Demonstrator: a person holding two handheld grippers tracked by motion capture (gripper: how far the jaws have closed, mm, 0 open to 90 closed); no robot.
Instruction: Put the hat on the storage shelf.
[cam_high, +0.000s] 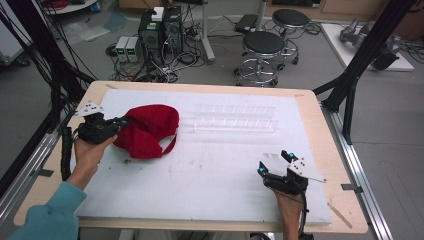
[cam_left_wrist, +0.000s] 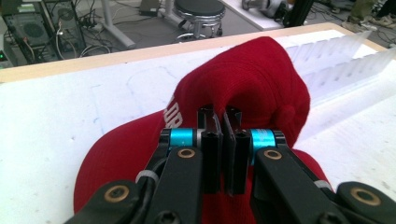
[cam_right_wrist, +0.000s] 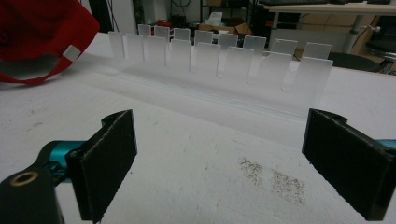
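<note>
Left tongs (cam_left_wrist: 223, 122) pinched shut on a fold of the red baseball cap (cam_left_wrist: 243, 79), lying on the left of the white counter (cam_high: 215, 165). Right tongs (cam_high: 274, 163) spread wide, empty, well apart from the cap, facing the clear slotted rack (cam_right_wrist: 224, 65).

wooden table (cam_high: 320, 130) with a white foam sheet (cam_high: 215, 170) on top

on the sheet lie a red cap (cam_high: 147, 129) at the left and a clear slotted rack (cam_high: 235, 118) near the far edge; dark specks (cam_right_wrist: 273, 177) mark the sheet.
</note>
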